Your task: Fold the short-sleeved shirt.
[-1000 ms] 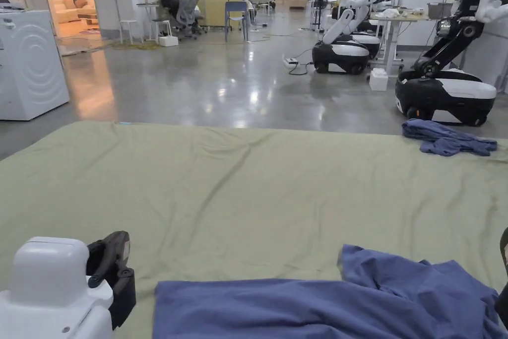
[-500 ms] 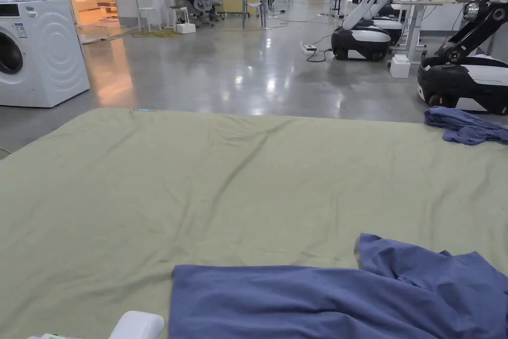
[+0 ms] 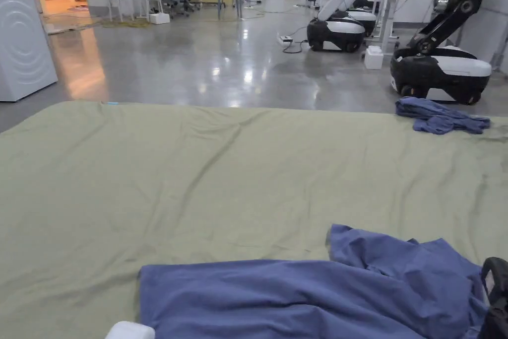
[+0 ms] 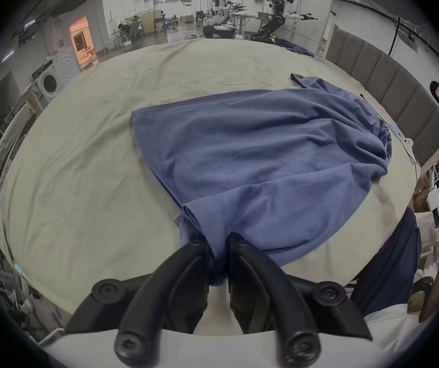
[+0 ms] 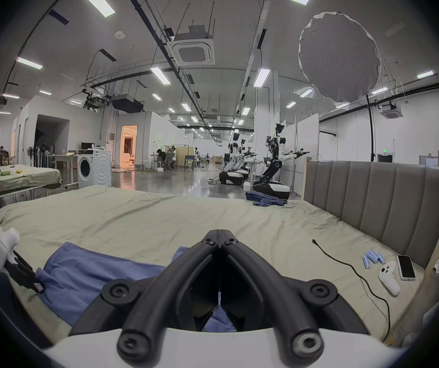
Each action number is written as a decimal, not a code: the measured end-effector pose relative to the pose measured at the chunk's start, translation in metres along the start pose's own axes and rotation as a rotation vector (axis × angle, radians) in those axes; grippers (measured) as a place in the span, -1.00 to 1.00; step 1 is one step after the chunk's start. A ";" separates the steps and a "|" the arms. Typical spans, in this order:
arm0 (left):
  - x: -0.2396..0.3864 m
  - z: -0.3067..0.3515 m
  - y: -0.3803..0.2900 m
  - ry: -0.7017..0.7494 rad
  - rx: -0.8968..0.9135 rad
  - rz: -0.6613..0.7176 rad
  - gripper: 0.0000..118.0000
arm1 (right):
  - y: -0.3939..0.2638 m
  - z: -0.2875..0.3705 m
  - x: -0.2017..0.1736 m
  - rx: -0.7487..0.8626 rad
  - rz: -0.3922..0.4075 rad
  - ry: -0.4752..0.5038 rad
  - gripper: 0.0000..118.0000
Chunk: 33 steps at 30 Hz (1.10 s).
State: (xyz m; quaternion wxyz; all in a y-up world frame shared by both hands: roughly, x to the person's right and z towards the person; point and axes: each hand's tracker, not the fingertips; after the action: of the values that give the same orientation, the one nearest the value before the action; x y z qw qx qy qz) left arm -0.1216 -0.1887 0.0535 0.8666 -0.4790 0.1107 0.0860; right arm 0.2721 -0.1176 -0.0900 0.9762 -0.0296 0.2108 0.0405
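The left gripper (image 4: 217, 243) has both jaws pinched on a bunched corner of the blue shirt (image 4: 266, 161), which lies rumpled on the green bed (image 3: 223, 181), its near edge cut off in the head view. The right gripper (image 5: 219, 234) hangs above the shirt, jaws closed together, holding nothing.

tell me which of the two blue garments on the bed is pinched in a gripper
The near blue shirt, spread on the bed: the left gripper is clamped on its bunched edge. The other blue garment lies crumpled and untouched at the far edge.
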 end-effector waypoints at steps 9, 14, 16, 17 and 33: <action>0.003 0.035 0.002 -0.041 0.114 0.032 -0.80 | -0.029 -0.072 0.102 -0.655 -0.161 0.137 0.99; 0.008 0.032 0.002 -0.036 0.122 0.022 -0.79 | -0.072 -0.095 0.107 -0.856 -0.090 0.174 0.96; 0.010 0.033 0.004 -0.041 0.118 0.043 -0.80 | -0.081 -0.110 0.094 -0.870 -0.060 0.166 0.58; 0.010 0.031 0.003 -0.042 0.119 0.058 -0.79 | -0.092 -0.101 0.090 -0.868 -0.040 0.165 0.46; 0.017 0.060 -0.017 -0.069 0.444 0.227 -0.80 | -0.054 -0.018 0.045 -0.258 -0.236 0.106 -0.92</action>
State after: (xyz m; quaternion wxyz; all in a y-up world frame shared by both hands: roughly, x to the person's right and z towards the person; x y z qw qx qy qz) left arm -0.0942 -0.1456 0.0937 0.9386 -0.2580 0.1505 0.1726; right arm 0.3102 -0.1695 -0.1226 0.9499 -0.1812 0.2499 -0.0493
